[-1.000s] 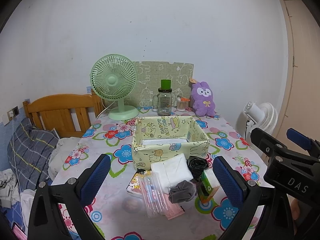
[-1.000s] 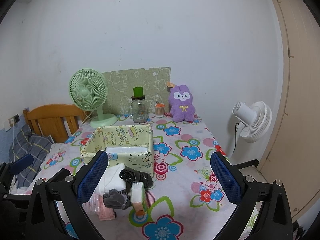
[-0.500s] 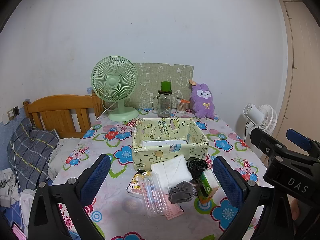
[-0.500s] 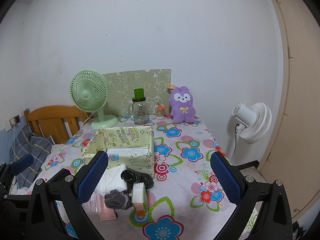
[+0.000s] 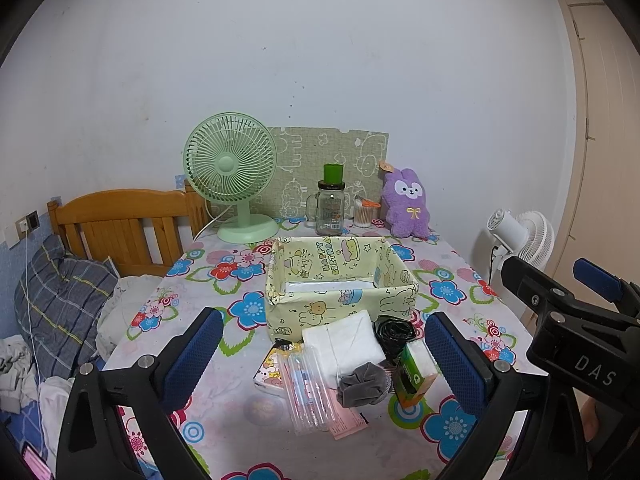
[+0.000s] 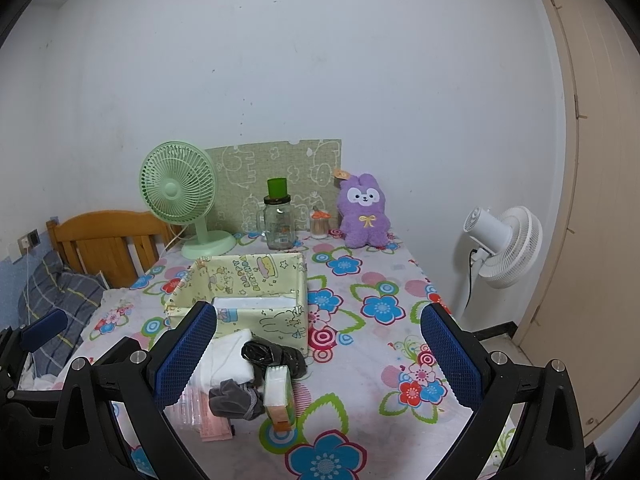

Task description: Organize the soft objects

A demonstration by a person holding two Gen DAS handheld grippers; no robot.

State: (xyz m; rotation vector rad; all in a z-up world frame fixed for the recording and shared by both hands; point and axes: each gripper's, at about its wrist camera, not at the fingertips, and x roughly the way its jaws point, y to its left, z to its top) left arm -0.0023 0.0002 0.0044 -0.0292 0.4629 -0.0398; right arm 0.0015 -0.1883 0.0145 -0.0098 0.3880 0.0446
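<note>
A pale yellow fabric box [image 5: 340,304] [image 6: 248,280] stands mid-table. In front of it lies a pile: a folded white cloth [image 5: 344,344] [image 6: 226,354], a grey scrunchie [image 5: 362,384] [image 6: 232,398], a black crumpled bag [image 5: 394,332] [image 6: 272,354], a green tissue pack [image 5: 414,372] [image 6: 278,394] and a clear plastic pouch [image 5: 306,388]. A purple plush rabbit [image 5: 406,202] [image 6: 364,212] sits at the back. My left gripper [image 5: 324,360] hovers open above the pile. My right gripper [image 6: 316,358] is open too, just right of the pile, holding nothing.
At the table's back stand a green desk fan [image 5: 232,184] [image 6: 180,196], a glass jar with a green lid [image 5: 330,208] [image 6: 280,216] and a small cotton-swab pot [image 6: 320,224]. A wooden bed frame [image 5: 120,224] is left; a white floor fan [image 6: 504,244] right.
Both views have shifted slightly, with the table objects sitting a touch further off. Nothing on the table has moved, and both grippers remain open.
</note>
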